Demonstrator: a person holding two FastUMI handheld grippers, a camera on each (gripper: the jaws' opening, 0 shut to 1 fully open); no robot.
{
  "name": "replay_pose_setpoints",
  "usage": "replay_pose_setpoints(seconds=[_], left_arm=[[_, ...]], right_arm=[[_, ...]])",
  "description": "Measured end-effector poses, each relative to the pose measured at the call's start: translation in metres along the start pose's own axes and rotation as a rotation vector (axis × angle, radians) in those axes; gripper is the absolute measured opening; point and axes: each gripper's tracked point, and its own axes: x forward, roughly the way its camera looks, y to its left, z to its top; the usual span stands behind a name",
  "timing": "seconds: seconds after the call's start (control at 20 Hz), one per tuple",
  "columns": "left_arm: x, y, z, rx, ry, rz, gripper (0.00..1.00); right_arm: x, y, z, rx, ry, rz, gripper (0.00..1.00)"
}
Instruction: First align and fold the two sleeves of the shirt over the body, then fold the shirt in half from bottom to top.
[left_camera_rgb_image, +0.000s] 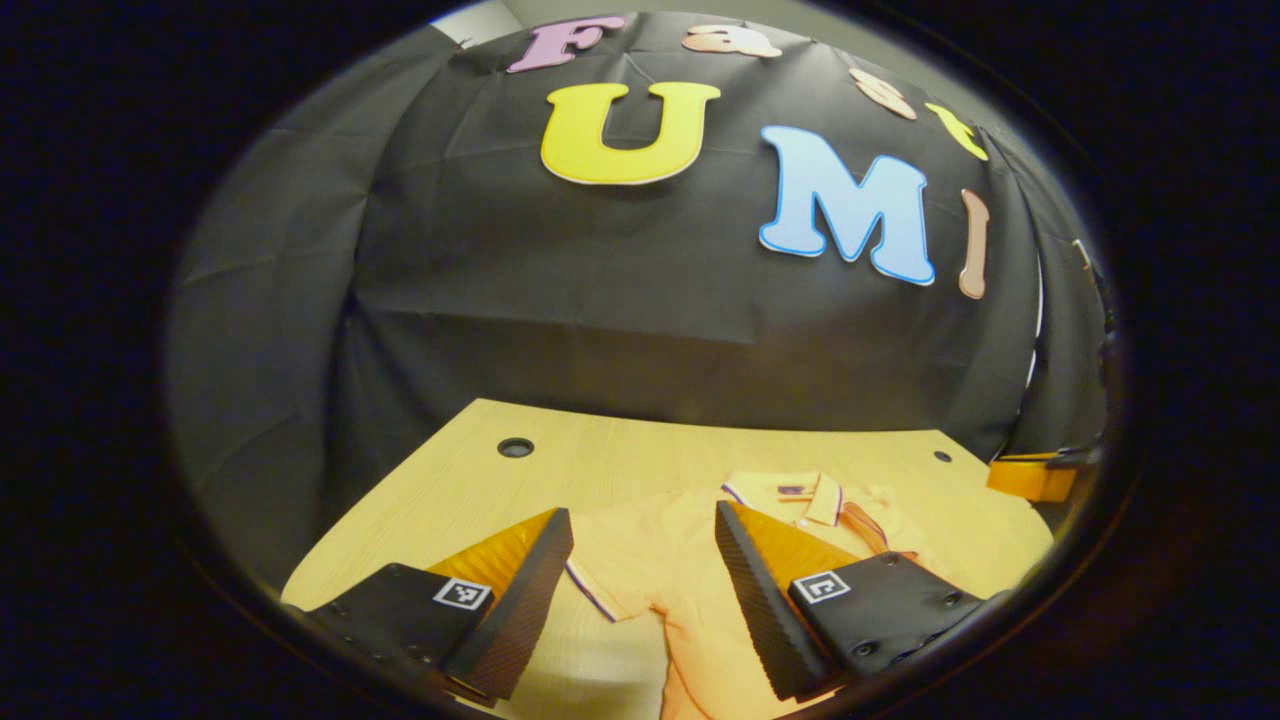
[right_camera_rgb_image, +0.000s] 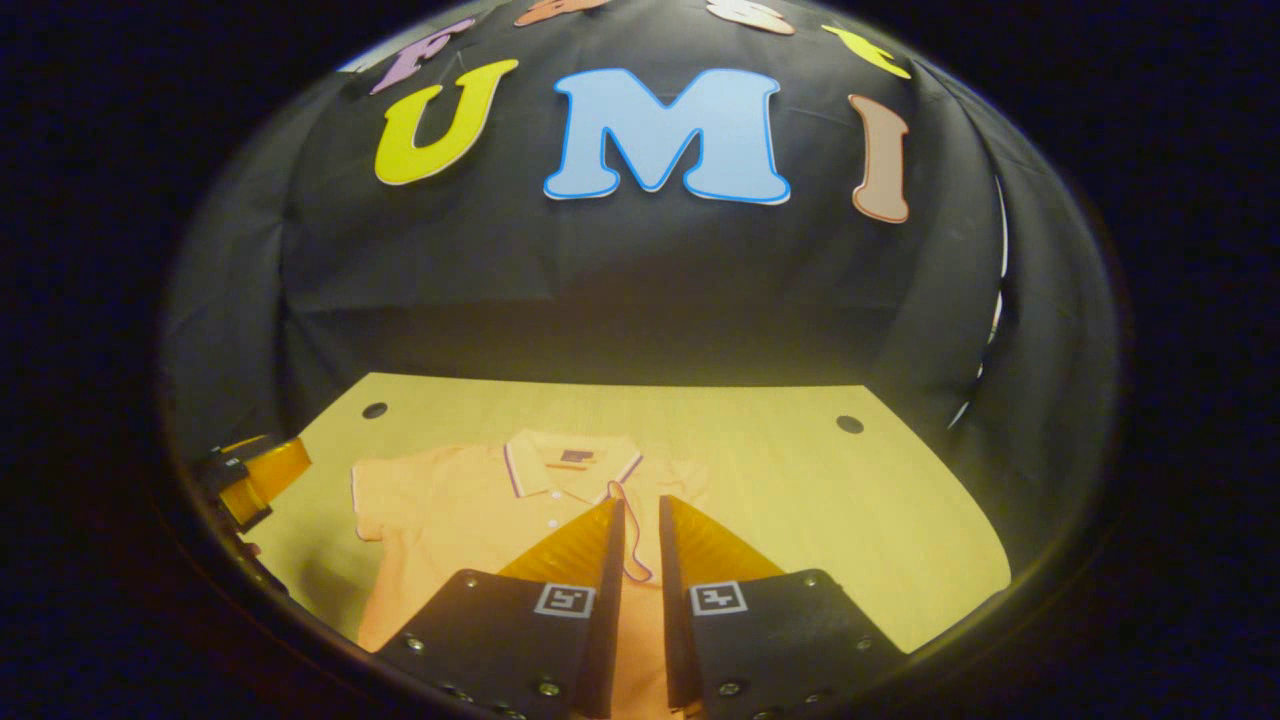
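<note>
Orange short-sleeved polo shirt with striped collar and cuffs: flat on pale wooden desk, collar toward the booth wall, front up. One sleeve spread out flat to the side; opposite sleeve drawn in over the chest, its striped cuff edge lying in the gap of the right claw.

Right claw: fingers nearly pressed together, narrow gap left; whether both press on the cuff edge, cannot tell. Left claw: spread wide, poised above the outspread sleeve, gripping nothing.

Step judged: first sleeve being folded, second untouched.

Risks:
- Thin cuff edge slipping out of a half-closed pinch; sleeve dropping crooked.
- Pinch taking the body layer too; chest dragged, fold lines skewed.
- Pull across the desk shifting the whole garment, nothing pinning it.
- Left claw closing on desk rather than fabric if lowered off the cuff.
</note>
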Motion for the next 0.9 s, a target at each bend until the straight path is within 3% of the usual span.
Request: replay_pose_setpoints(seconds=[0.05, 0.1, 0.15, 0.3, 0.4, 0.5, 0.55, 0.9], left_arm=[[0.009, 0.004, -0.006, -0.001, 0.018, 0.006, 0.94], [0.017, 0.009, -0.011, -0.010, 0.030, 0.014, 0.94], [0.026, 0.014, -0.016, -0.020, 0.043, 0.021, 0.94], [0.052, 0.033, -0.030, -0.039, 0.074, 0.068, 0.94], [0.070, 0.047, -0.044, -0.044, 0.100, 0.106, 0.95], [0.084, 0.058, -0.056, -0.048, 0.126, 0.133, 0.94], [0.092, 0.062, -0.062, -0.046, 0.137, 0.145, 0.94], [0.128, 0.073, -0.094, -0.041, 0.223, 0.154, 0.95]], right_arm=[[-0.008, 0.004, 0.000, 0.026, -0.007, 0.011, 0.22], [-0.016, 0.007, 0.001, 0.041, -0.002, 0.008, 0.36], [-0.022, 0.005, 0.000, 0.048, -0.001, 0.003, 0.58], [-0.043, 0.008, 0.003, 0.045, -0.005, -0.001, 0.58], [-0.058, 0.010, 0.001, 0.028, -0.005, 0.001, 0.74], [-0.073, 0.013, 0.000, 0.009, -0.005, 0.013, 0.80], [-0.081, 0.012, 0.000, -0.003, -0.007, 0.013, 0.95], [-0.116, 0.008, -0.006, 0.000, -0.011, 0.000, 0.94]])
